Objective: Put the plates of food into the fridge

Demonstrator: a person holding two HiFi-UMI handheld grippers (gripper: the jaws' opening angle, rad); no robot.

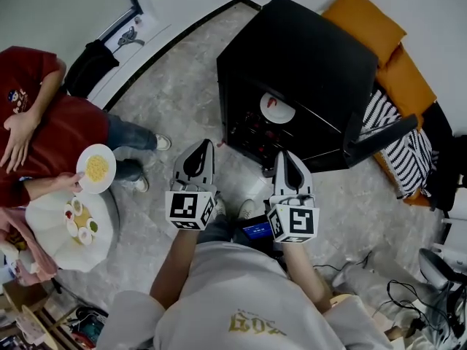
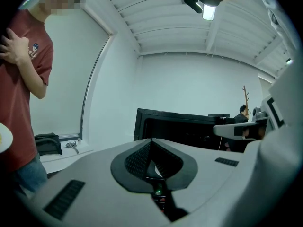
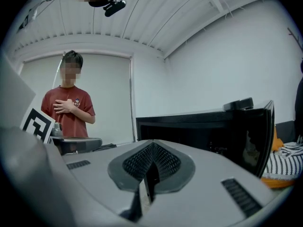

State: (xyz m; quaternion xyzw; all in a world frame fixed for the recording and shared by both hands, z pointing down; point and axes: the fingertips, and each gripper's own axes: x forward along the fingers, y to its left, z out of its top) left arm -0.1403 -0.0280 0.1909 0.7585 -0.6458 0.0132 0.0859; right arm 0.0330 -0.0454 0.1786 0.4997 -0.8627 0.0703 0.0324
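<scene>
The left gripper (image 1: 200, 152) and the right gripper (image 1: 286, 160) are both closed tight and hold nothing. They point at the small black box fridge (image 1: 306, 57), and its door (image 1: 379, 141) hangs open on the right. A round white plate with red food (image 1: 277, 109) sits inside. At the left, a person in a red shirt (image 1: 58, 122) holds a white plate of yellow food (image 1: 96, 168) beside a round white table (image 1: 98, 254) with more food on it.

My left hand-held gripper (image 1: 198, 148) and right hand-held gripper (image 1: 287, 157) both show pale grey shells around black mesh-textured pads (image 2: 136, 161), each backed by a white cube (image 1: 191, 208) with black square markers. I'm wearing a light grey short-sleeved T-shirt (image 1: 241, 290), gold lettering (image 1: 257, 321) across it.
</scene>
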